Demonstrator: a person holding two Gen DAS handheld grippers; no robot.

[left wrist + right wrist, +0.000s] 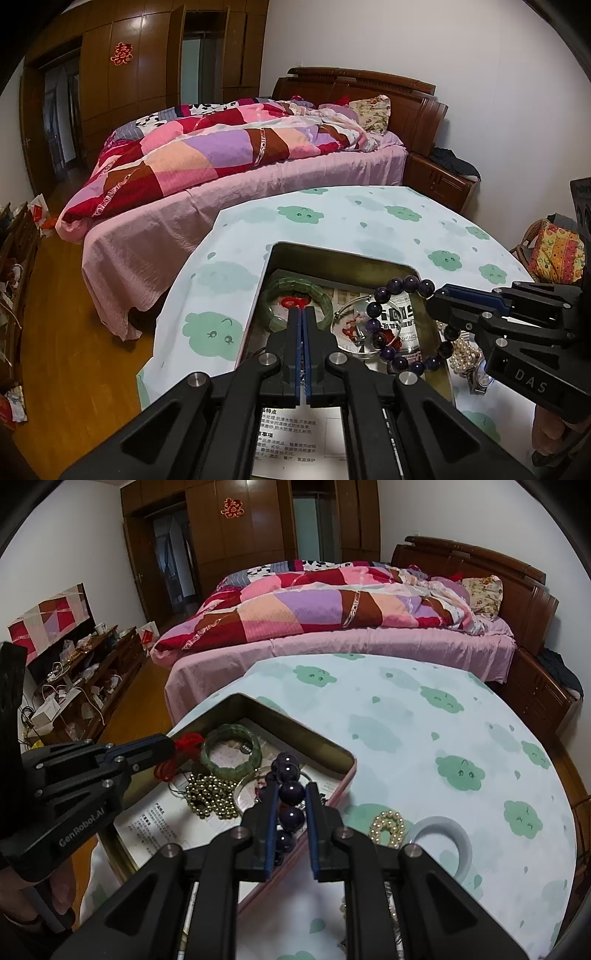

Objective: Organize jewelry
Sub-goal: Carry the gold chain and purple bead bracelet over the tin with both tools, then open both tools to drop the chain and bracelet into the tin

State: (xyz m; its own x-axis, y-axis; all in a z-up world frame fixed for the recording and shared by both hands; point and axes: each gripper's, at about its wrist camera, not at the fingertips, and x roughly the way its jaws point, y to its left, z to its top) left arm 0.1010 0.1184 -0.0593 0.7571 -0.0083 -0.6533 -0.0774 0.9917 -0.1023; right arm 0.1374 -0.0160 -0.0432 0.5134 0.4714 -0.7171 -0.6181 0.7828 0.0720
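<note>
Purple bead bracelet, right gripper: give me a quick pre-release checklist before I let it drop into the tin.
1. Right gripper shut on the purple bead bracelet: ok.
2. Bracelet over the tin: cannot tell; in the left wrist view part of the loop hangs past the right rim.
3. Landing spot free: not ok; the silver bangle lies below.
4. Left gripper shut on the red cord: ok.
5. Grippers apart: ok.
6. Pearl strand and pale bangle still outside the tin: not ok.
</note>
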